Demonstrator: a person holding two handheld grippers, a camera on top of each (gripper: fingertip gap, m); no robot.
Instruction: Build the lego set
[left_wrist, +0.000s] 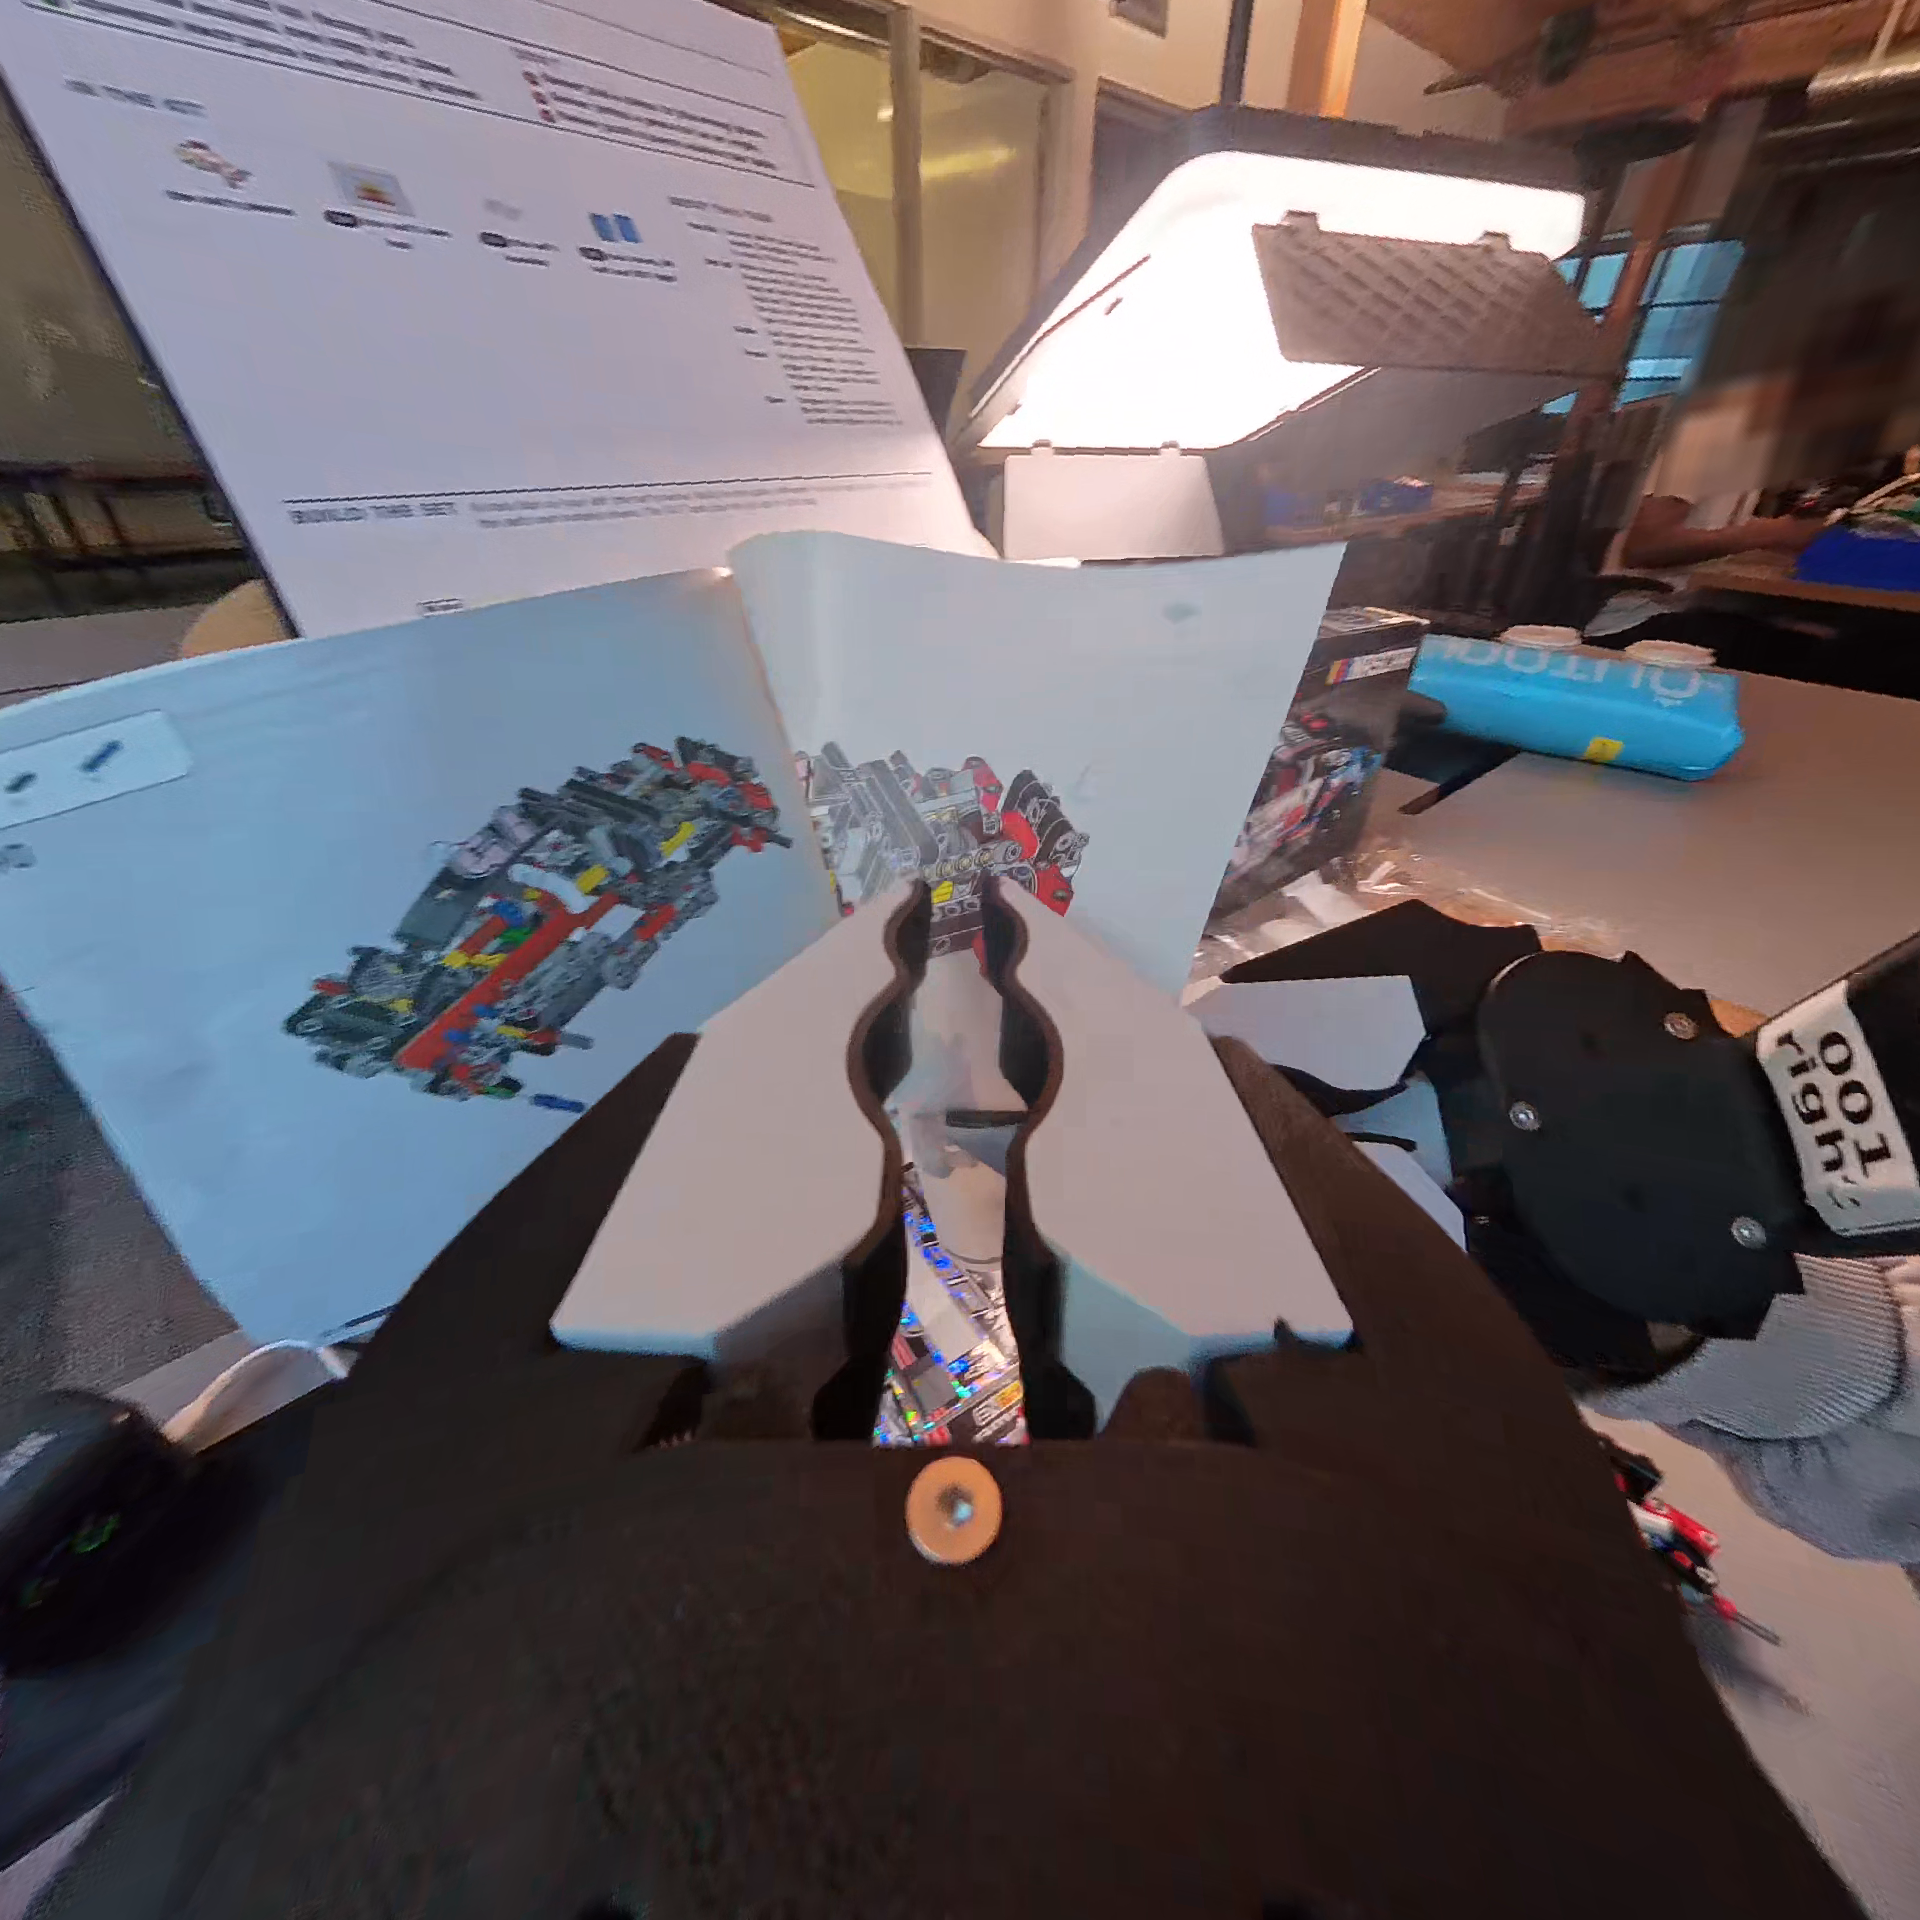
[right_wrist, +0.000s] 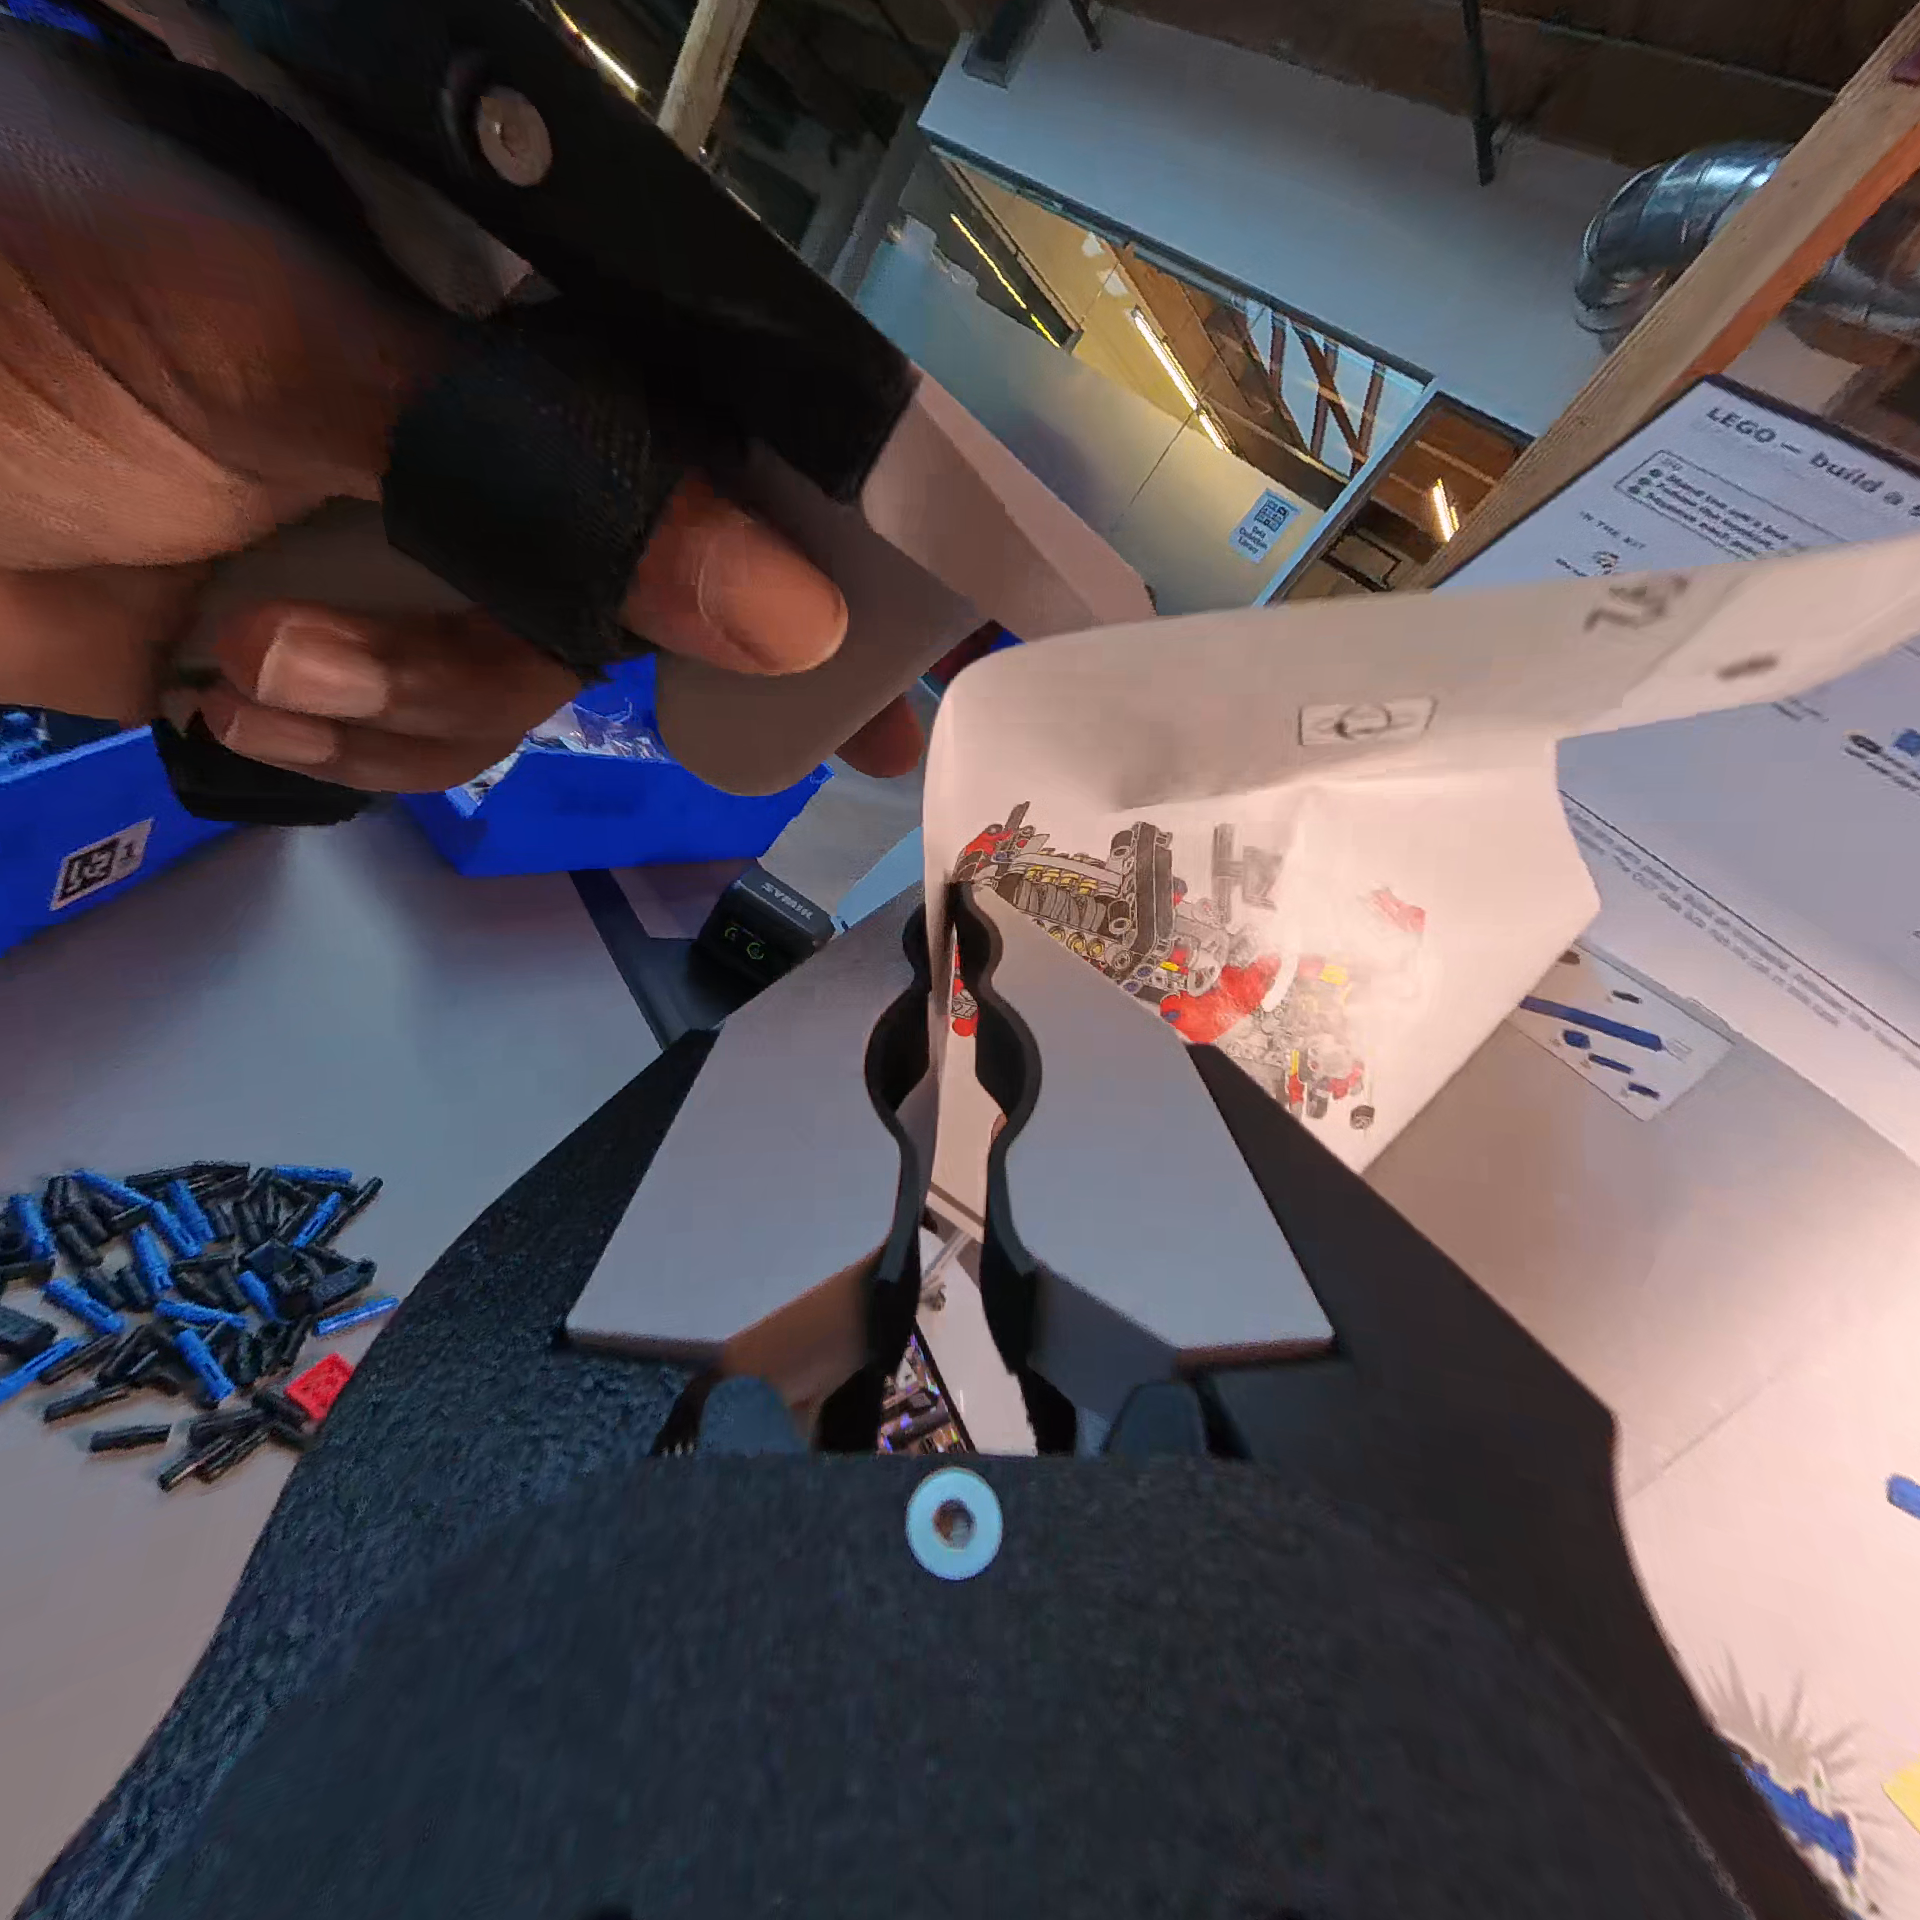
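Observation:
The open instruction booklet (left_wrist: 416, 883) stands in front of me and shows pictures of a red, grey and black model. One page (left_wrist: 1039, 675) is lifted and curled. My right gripper (right_wrist: 951, 909) is shut on the lower edge of that page (right_wrist: 1247, 831). It also shows in the left wrist view (left_wrist: 1247, 975), at the page's lower right corner. My left gripper (left_wrist: 951, 906) points at the face of the page with its jaws a narrow gap apart and nothing between them. A hand holds it, and its fingers (right_wrist: 790, 686) show in the right wrist view.
A pile of black and blue pins (right_wrist: 177, 1278) with a red piece (right_wrist: 317, 1382) lies on the table, left. Blue bins (right_wrist: 623, 800) stand behind. A printed sheet (left_wrist: 468, 312), a lit lamp panel (left_wrist: 1247, 312), the set's box (left_wrist: 1320, 790) and a blue pouch (left_wrist: 1579, 707) stand beyond. Left tips to right tips: about 5 cm.

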